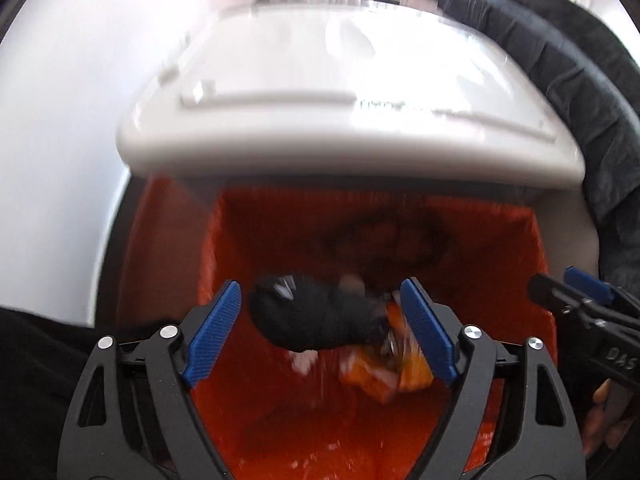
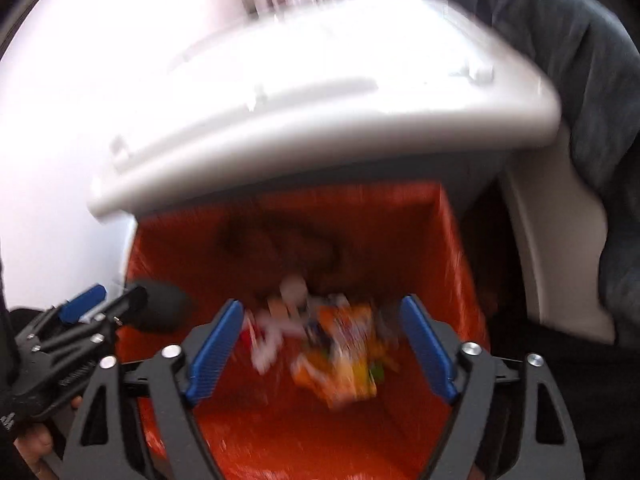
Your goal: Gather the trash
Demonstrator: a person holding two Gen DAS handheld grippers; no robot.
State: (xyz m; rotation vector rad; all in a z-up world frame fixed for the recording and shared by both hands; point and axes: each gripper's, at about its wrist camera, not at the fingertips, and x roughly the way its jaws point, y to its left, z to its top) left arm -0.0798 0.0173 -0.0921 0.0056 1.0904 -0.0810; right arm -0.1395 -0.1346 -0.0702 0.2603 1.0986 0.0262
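Note:
Both grippers hover over an open trash bin lined with an orange bag point(image 1: 280, 240). My left gripper point(image 1: 320, 332) is open; a black crumpled object point(image 1: 316, 316) is between its fingers, blurred, apparently loose over the bin. My right gripper point(image 2: 322, 344) is open; an orange snack wrapper point(image 2: 344, 360) and white scraps point(image 2: 276, 332) are blurred below it inside the orange bag point(image 2: 400, 220). The wrapper also shows in the left wrist view point(image 1: 384, 372). The black object shows at the left in the right wrist view point(image 2: 164, 308).
The bin's white lid point(image 1: 340, 120) stands raised behind the opening, also in the right wrist view point(image 2: 300, 120). A dark grey upholstered seat point(image 1: 560, 60) is at the right. A white wall is at the left. The other gripper shows at each view's edge point(image 1: 580, 304).

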